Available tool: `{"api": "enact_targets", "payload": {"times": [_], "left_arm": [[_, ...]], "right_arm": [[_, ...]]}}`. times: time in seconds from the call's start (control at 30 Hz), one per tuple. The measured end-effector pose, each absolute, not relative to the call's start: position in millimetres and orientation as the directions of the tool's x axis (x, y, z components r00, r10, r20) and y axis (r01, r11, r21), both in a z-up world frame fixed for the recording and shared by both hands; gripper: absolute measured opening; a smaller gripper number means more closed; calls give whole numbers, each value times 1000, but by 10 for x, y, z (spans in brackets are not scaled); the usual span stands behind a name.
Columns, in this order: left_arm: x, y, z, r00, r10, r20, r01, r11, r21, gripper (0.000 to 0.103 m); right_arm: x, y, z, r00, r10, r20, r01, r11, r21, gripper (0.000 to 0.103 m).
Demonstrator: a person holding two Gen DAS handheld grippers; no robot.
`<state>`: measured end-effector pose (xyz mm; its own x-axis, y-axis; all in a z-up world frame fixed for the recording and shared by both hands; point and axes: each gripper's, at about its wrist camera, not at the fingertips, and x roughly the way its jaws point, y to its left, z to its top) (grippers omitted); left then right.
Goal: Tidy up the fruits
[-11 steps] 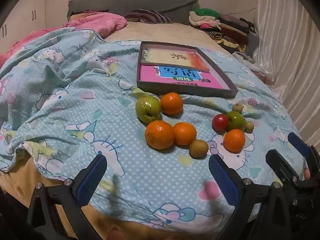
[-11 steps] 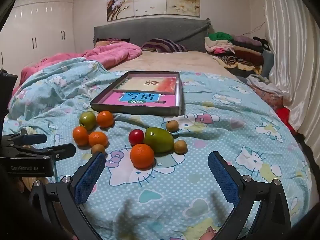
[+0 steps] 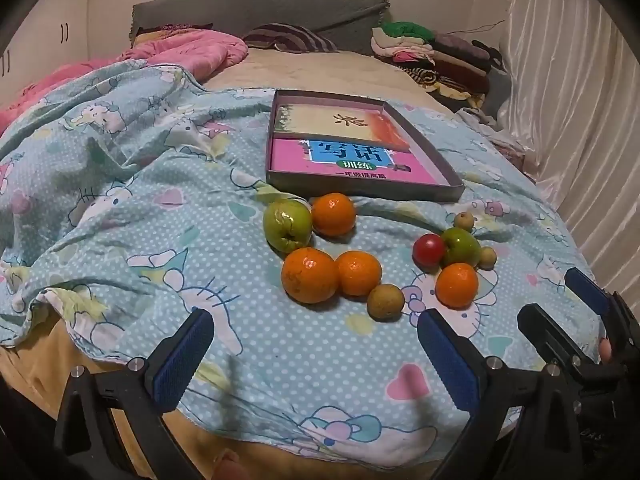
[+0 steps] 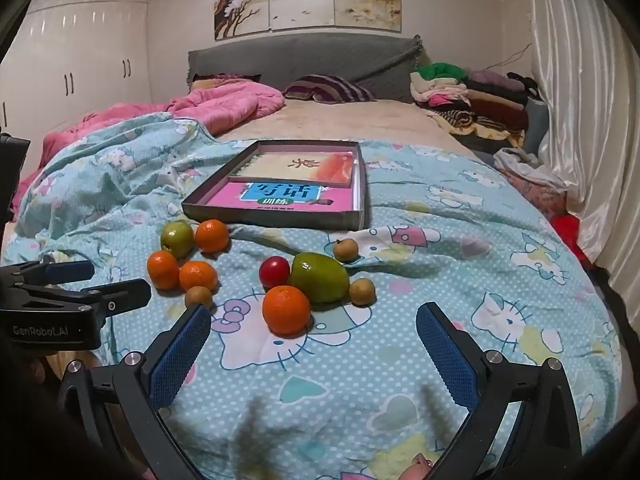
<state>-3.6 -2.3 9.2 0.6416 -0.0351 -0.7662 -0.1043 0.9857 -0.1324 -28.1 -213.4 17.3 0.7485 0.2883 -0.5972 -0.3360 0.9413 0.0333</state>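
On the left, the left gripper (image 3: 316,356) hovers over the near edge of the blue cartoon-print quilt (image 3: 120,232), its blue-padded fingers spread wide with nothing between them. Ahead of it lies the first cluster of fruit: a green apple (image 3: 287,225) touching an orange (image 3: 333,214), and nearer the camera a larger orange (image 3: 309,275) pressed against a smaller orange (image 3: 358,273), with a small brown longan (image 3: 385,301) just beside that one.

Behind the fruit sits a shallow cardboard box lid (image 3: 448,192) holding a pink workbook (image 3: 352,164) and a spiral notebook (image 3: 344,126).

Farther right is the second cluster: a red cherry tomato (image 4: 274,272) touching a green mango-shaped fruit (image 4: 319,277), an orange (image 4: 286,309) in front of both, one longan (image 4: 362,291) beside the green fruit and another longan (image 4: 345,249) behind it, slightly apart.

The right gripper (image 4: 314,356) is held low before this second cluster, its fingers likewise wide apart and holding nothing. Along the right edge of the bed are a pile of folded clothes (image 4: 472,96) and a pale curtain (image 4: 580,120).
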Motion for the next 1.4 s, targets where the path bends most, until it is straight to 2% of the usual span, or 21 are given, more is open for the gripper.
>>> {"api": "enact_targets", "payload": {"times": [1.4], "left_arm": [[-50, 1, 136, 654, -35, -756, -95, 987, -128, 102]], "right_arm": [[-271, -2169, 158, 739, 283, -611, -335, 942, 31, 103]]}}
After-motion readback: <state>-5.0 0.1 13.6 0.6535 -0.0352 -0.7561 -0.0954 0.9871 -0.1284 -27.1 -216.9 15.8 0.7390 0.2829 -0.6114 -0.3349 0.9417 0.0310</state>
